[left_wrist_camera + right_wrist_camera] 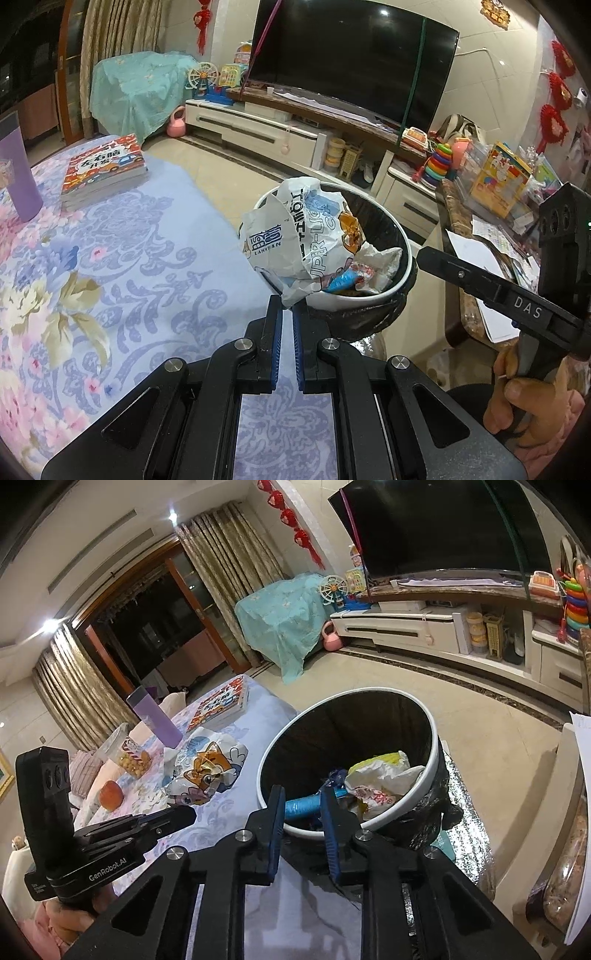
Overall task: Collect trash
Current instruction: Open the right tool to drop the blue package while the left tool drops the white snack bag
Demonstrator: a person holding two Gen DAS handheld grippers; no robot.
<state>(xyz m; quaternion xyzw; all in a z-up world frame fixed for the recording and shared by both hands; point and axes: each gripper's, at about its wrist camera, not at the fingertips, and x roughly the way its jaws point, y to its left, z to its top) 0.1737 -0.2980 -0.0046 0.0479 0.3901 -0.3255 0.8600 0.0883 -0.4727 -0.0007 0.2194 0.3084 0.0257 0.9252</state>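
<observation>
My left gripper [288, 306] is shut on a corner of a crumpled white and blue snack bag [299, 236], holding it up at the left rim of the trash bin [404, 236]. The bin is white-rimmed with a black liner. In the right wrist view the same bag [207, 771] hangs over the table edge beside the bin [436, 746], with the left gripper [184, 814] below it. My right gripper [301, 797] is open at the bin's near rim, nothing between its fingers. Inside the bin lie crumpled wrappers [380, 775] and a blue wrapper [303, 806].
The table has a floral cloth [147, 258]. On it are stacked books [103, 166], a purple bottle [155, 720], a clear cup of snacks [129, 757], a round fruit [110, 794] and white scraps. A cluttered side counter [480, 258] stands right of the bin.
</observation>
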